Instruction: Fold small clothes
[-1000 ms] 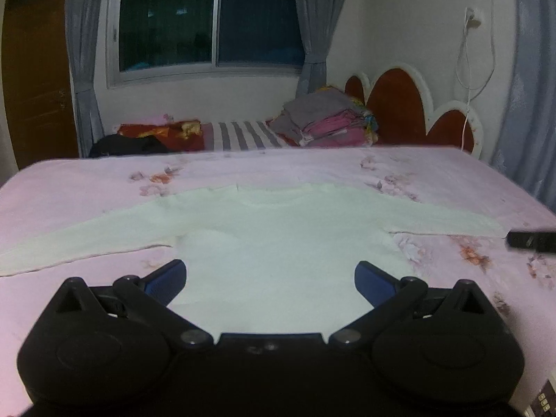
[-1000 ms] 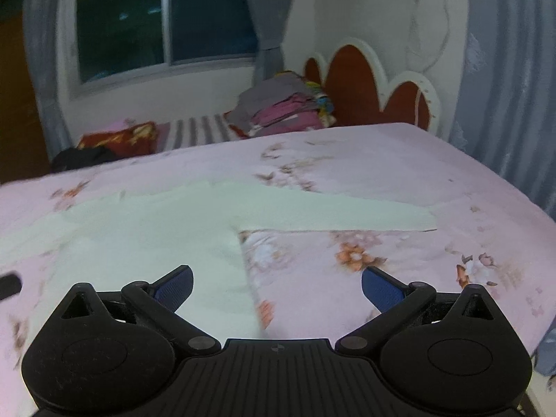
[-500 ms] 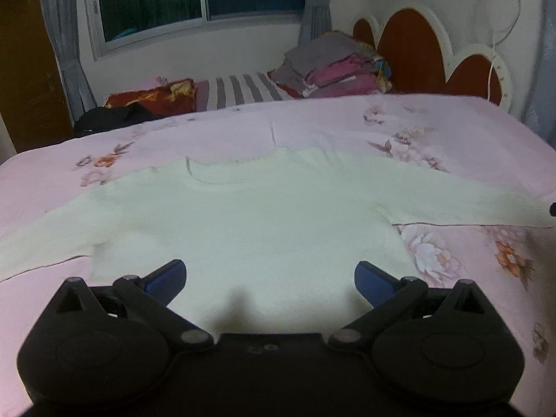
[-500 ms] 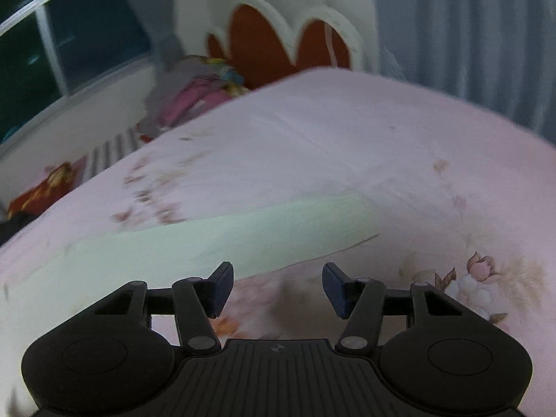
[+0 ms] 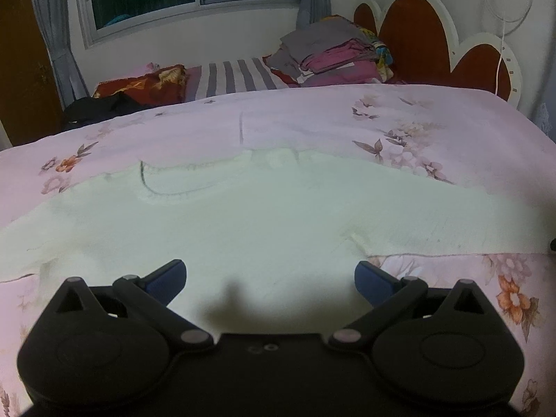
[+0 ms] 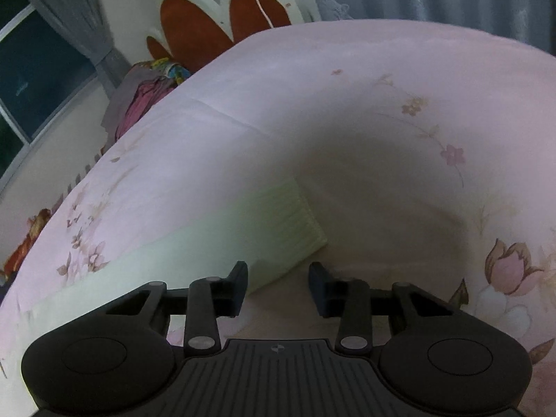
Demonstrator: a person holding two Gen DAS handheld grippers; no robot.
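Note:
A pale green long-sleeved sweater (image 5: 264,222) lies flat on the pink floral bedspread (image 5: 312,125), neckline away from me, sleeves spread to both sides. My left gripper (image 5: 270,279) is wide open and empty, low over the sweater's body. In the right wrist view the ribbed cuff (image 6: 295,219) of the right sleeve lies just ahead of my right gripper (image 6: 278,286). That gripper is partly open, with its jaws on either side of the sleeve's near edge, close to the bedspread. Nothing is gripped.
A stack of folded clothes (image 5: 333,52) sits at the head of the bed by the red and white headboard (image 5: 434,41). A striped cloth (image 5: 236,78), a red pillow (image 5: 146,85) and a dark garment (image 5: 100,107) lie along the far edge under the window.
My left gripper moved forward and lower over the sweater's body. My right gripper swung right, dropped to the sleeve cuff and narrowed its jaws.

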